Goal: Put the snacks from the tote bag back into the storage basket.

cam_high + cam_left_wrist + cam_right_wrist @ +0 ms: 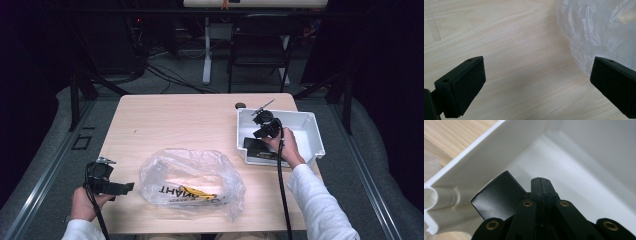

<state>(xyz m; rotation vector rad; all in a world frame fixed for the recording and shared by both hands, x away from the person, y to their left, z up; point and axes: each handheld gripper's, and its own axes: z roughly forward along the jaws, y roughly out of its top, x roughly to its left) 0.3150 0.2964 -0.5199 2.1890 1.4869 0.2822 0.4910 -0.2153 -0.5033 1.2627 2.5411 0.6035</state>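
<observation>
Right gripper (jaws pressed together, empty) dips into the white bin at the table's right edge beside a black card, while the left gripper, spread wide, waits near the plastic bag.

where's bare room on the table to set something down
Bare wood runs along the table's far half, behind the plastic bag and left of the white bin. A smaller patch lies between the left gripper and the bag. Crowded: the bin, holding the right gripper and a black box.
</observation>
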